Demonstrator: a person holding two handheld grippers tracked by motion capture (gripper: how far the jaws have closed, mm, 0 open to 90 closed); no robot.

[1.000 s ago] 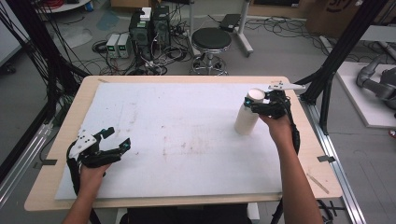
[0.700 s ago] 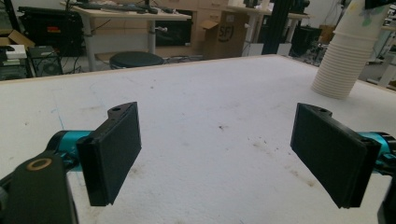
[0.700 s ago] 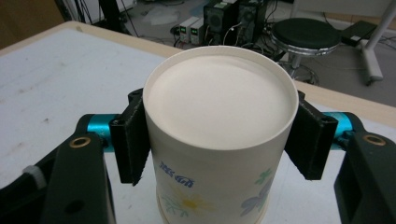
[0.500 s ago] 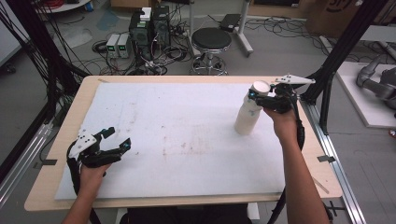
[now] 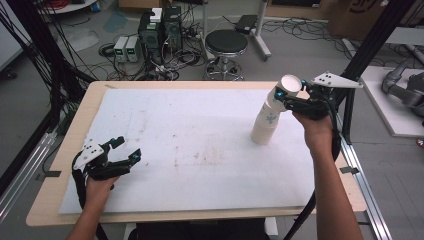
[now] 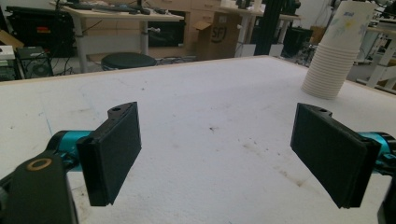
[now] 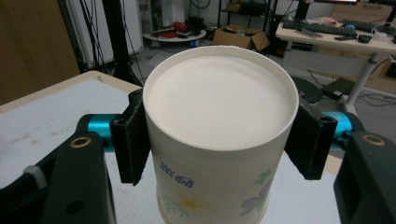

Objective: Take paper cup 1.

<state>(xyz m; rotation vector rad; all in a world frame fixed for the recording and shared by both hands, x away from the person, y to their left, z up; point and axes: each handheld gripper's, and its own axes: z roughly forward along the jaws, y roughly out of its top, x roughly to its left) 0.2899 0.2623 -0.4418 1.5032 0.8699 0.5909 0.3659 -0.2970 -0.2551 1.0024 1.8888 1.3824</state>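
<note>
One stack of paper cups (image 5: 266, 122) stands at the table's (image 5: 65, 150) three o'clock; the right gripper (image 5: 292, 97) grasps the top cup (image 7: 219, 140), its upturned base showing. The left gripper (image 5: 122, 152), at eight o'clock, gapes released.

a round black stool (image 5: 226, 42) stands on the floor past the table's twelve o'clock edge. at about eleven o'clock, black computer boxes (image 5: 161, 27) sit among tangled wires. a brown cardboard box (image 5: 361, 12) sits at two o'clock.

Perhaps "SF" on cardboard box (image 6: 212, 35)
</note>
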